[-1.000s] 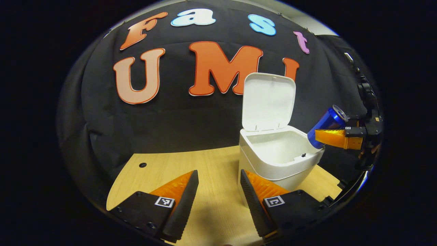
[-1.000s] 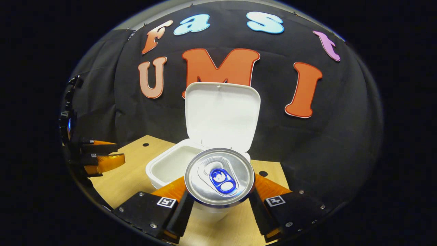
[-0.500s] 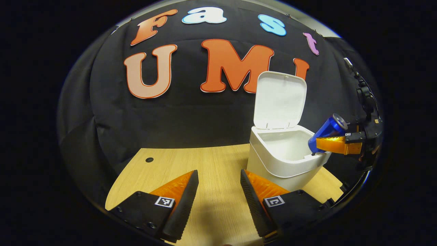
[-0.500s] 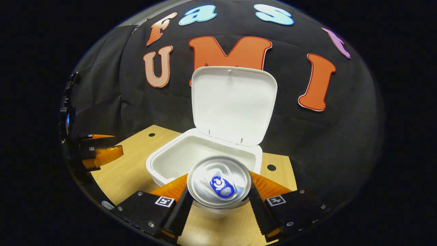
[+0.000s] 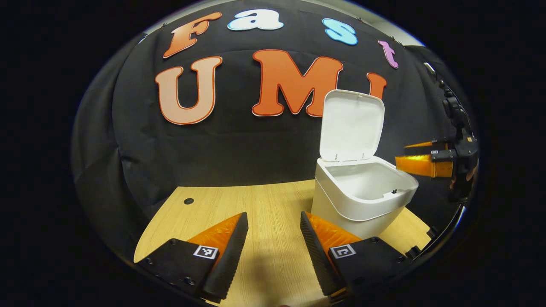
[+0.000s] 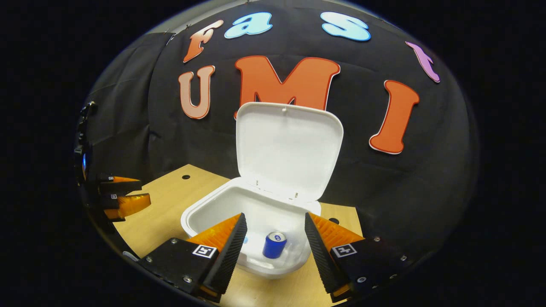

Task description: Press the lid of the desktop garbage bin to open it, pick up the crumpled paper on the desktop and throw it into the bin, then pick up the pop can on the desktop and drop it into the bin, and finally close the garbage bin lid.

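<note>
A: Where does the pop can (image 6: 274, 244) lie?

B: Inside the garbage bin (image 6: 213, 209), upright on the bin's floor, seen from above in the right gripper view between the two fingers of the right gripper (image 6: 273, 243). No crumpled paper can be made out beside it; a small pale-blue spot near the left finger is too small to name.

A: And the fingers over it?

B: Spread wide, pinching nothing. The right gripper hangs just above the bin's mouth, a position that fits a drop straight down into the opening.

A: The lid (image 6: 289, 151)?

B: It stands raised on its rear hinge, tilted slightly back toward the booth wall, leaving the mouth free. In the left gripper view the lid (image 5: 351, 125) rises above the bin (image 5: 362, 200) the same way, and the right gripper (image 5: 420, 160) shows at the bin's far side with its fingers apart.

A: What of the left gripper (image 5: 273, 238)?

B: Its fingers are spread and bare, held low over the wooden counter (image 5: 264, 204), well to the side of the bin, so it stays out of the other gripper's way.

A: What part of the task remains, judging by this?

B: With the can in the bin, closing the lid; pressing it down from the top edge would suit.
</note>
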### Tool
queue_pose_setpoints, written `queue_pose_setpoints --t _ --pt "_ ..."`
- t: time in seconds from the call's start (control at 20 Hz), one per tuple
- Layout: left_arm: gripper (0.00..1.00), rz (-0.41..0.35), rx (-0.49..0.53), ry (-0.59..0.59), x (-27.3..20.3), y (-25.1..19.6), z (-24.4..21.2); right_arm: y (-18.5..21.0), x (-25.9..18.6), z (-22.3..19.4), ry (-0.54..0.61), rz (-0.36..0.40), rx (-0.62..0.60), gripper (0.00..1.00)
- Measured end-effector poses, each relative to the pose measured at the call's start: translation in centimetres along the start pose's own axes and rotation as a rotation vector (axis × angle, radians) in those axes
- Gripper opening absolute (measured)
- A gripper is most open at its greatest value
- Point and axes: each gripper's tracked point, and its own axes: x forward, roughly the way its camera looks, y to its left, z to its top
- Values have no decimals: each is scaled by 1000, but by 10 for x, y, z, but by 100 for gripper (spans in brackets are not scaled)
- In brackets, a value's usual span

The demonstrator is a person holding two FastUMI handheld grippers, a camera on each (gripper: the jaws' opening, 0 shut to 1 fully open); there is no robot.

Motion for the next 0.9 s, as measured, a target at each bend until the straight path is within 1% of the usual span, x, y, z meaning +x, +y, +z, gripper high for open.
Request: queue_pose_setpoints --t 0.05,0.1,0.15,0.25,0.35,0.55,0.6,0.65,0.8,0.85,0.9 --pt "80 2 -1 -2 -1 2 -1 -3 0 10 -22 -5 -5 81" --pt "80 4 -4 -8 -2 4 0 -6 0 22 -45 -8 -10 83" --pt "84 8 -8 -14 -3 7 2 -8 2 33 -66 -15 -17 83" --pt "89 24 -12 -13 -4 15 0 -12 4 56 -110 -22 -33 83" --pt "90 42 -21 -15 -6 23 -1 -16 6 81 -157 -29 -50 83" --pt "90 79 -39 -15 -10 40 -4 -21 12 130 -241 -44 -65 83" --pt "89 90 -42 -17 -12 45 -4 -21 15 141 -261 -45 -67 83" --pt "90 102 -44 -19 -14 51 -5 -22 18 151 -276 -51 -72 83" --pt "89 137 -48 -24 -15 64 -6 -28 28 175 -308 -79 -84 83" --pt "90 148 -51 -27 -17 69 -5 -31 34 182 -315 -86 -79 83" --pt "89 157 -55 -29 -19 75 -5 -33 40 186 -309 -90 -76 82"
